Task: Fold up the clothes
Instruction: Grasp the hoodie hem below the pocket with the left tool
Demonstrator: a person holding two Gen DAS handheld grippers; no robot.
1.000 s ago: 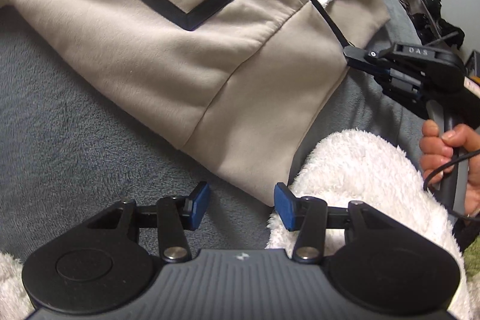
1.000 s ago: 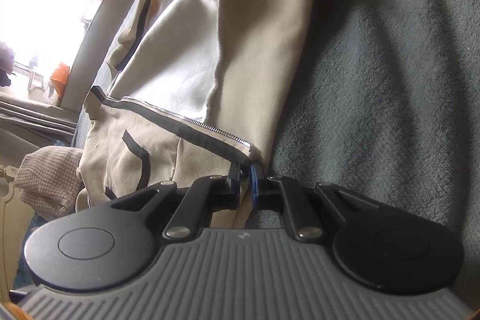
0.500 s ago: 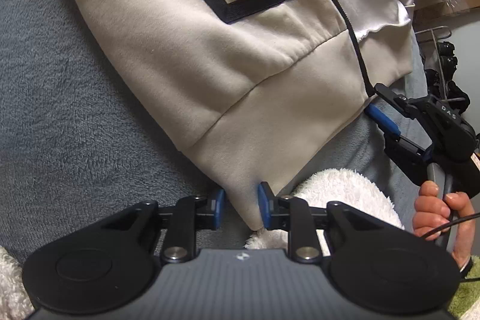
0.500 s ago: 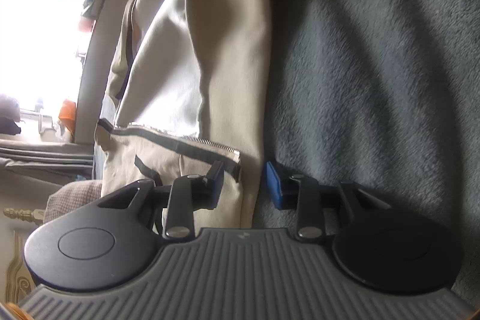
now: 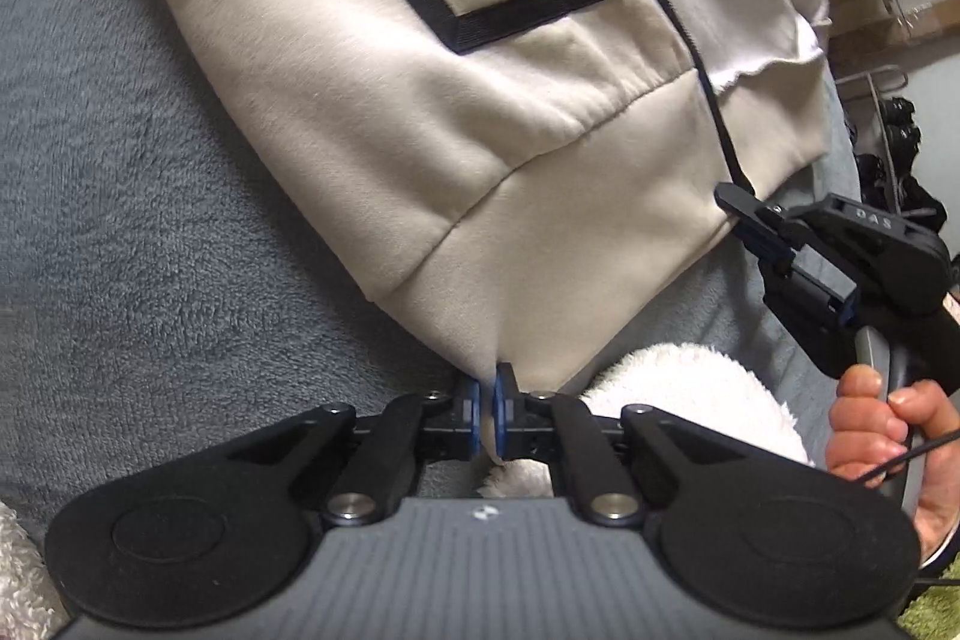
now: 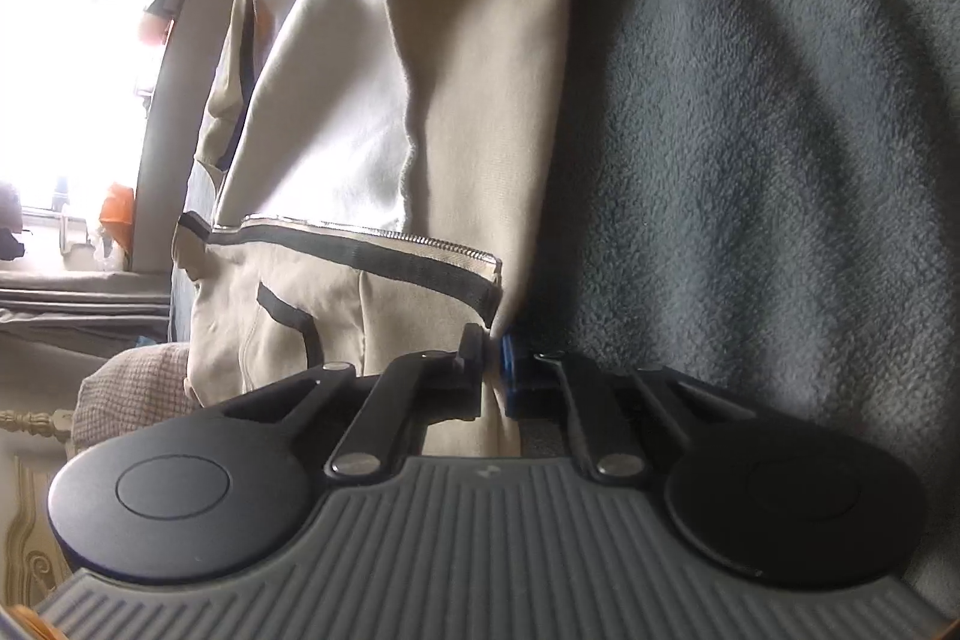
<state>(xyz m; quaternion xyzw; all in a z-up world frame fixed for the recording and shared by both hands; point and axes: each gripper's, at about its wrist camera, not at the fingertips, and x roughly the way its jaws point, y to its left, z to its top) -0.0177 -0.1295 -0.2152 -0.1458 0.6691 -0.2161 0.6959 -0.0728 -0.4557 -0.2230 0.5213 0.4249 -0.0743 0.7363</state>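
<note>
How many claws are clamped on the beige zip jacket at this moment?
2. The left claw pinches the jacket at its near hem corner; the right claw pinches the hem by the zipper's end. Both have just closed with fabric between them.

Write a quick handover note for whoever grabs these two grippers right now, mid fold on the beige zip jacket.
Left gripper: jaws have just been closing, now shut on the jacket's bottom hem corner.
Right gripper: jaws have just been closing, now shut on the hem corner at the zipper's end.
Jacket: lies spread on the grey blanket, front up, zip open at the bottom. A white fluffy towel lies by the left gripper.
Done: both hem corners gripped.
Left: probably lift the hem and carry it up toward the collar, then finish the fold.
</note>
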